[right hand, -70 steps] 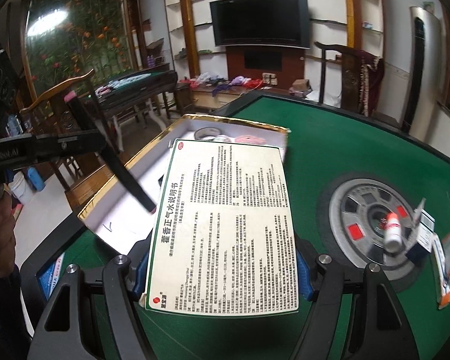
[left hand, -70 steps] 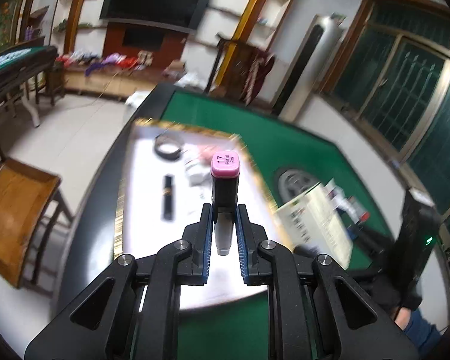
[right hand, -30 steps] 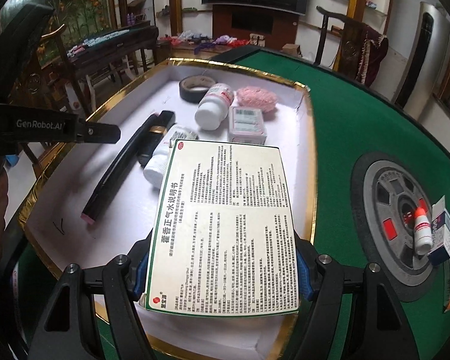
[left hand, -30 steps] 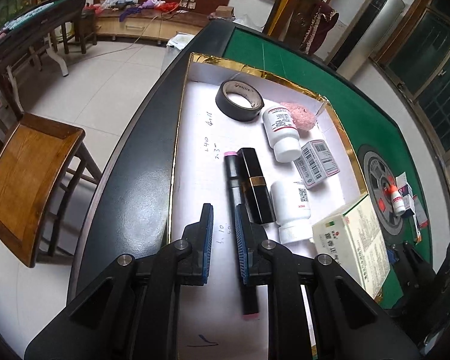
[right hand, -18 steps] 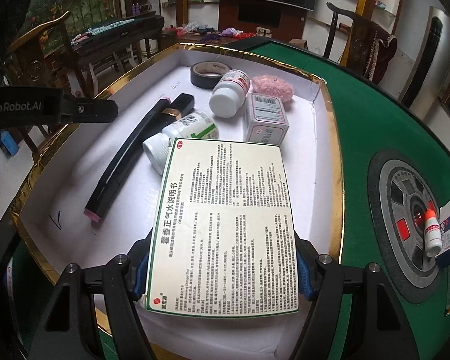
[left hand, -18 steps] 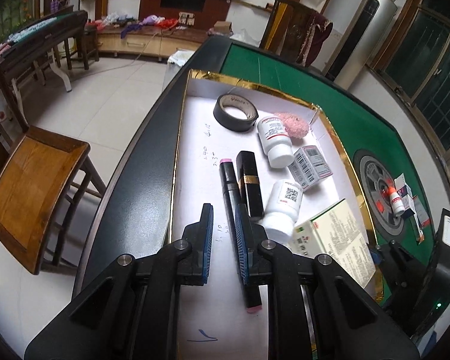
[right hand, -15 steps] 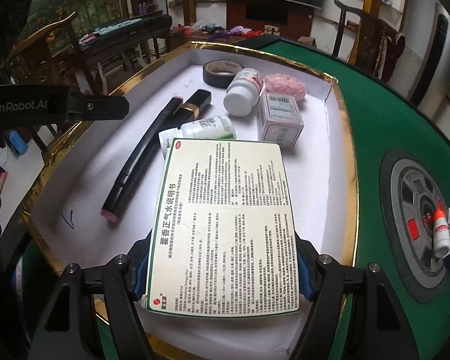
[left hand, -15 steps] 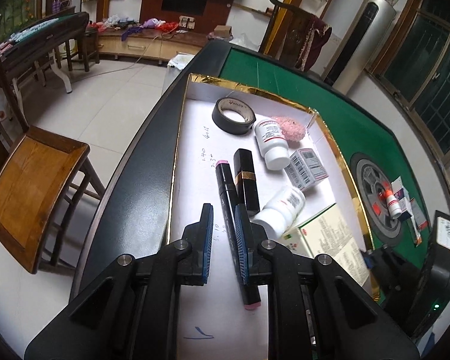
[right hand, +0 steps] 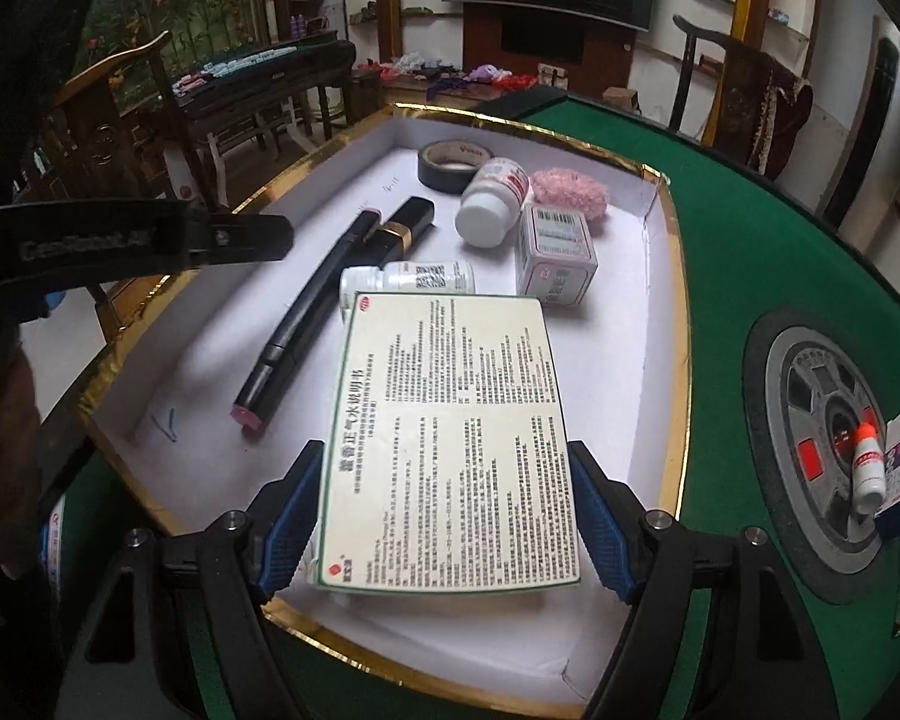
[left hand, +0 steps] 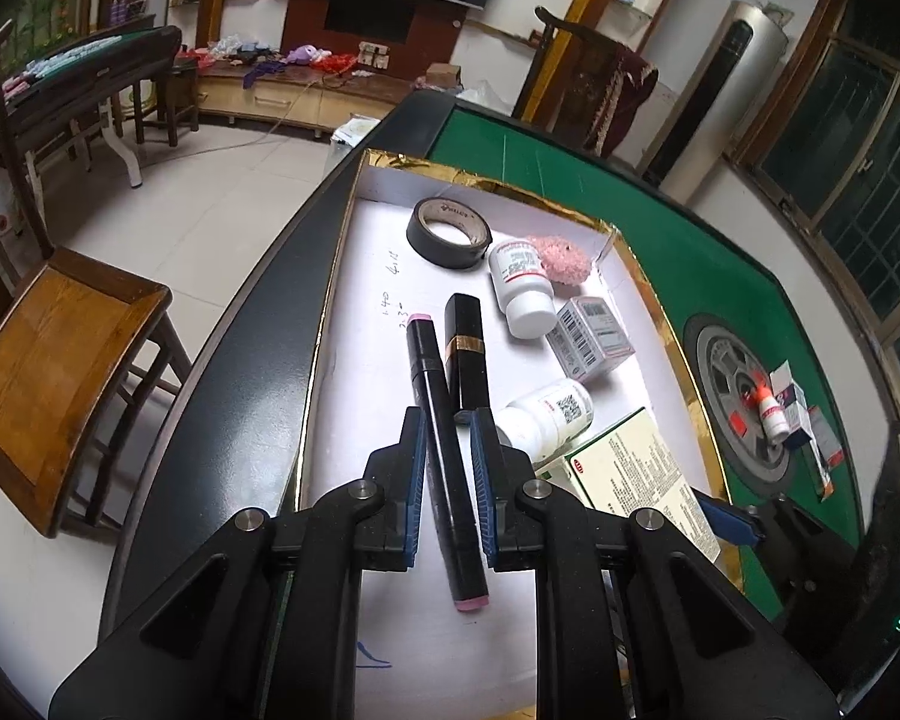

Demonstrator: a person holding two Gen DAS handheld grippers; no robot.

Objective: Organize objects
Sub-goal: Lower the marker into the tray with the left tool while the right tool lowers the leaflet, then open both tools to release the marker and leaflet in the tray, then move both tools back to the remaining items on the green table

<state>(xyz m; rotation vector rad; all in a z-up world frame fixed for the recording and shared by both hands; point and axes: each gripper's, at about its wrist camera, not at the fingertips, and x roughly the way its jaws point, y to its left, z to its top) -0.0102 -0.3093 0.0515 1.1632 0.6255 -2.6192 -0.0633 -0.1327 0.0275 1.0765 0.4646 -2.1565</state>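
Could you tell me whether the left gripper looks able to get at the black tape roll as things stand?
Probably yes: the left gripper is empty above the marker, and the tape roll lies uncovered ahead in the tray.

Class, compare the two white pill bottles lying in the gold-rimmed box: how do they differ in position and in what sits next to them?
The far bottle lies near the box's back, between the tape roll and the pink fluffy ball; the near bottle lies mid-box against the large medicine carton.
The far bottle's cap points toward the camera; the near bottle's cap points left, toward the marker.
Both are white, capped and on their sides.
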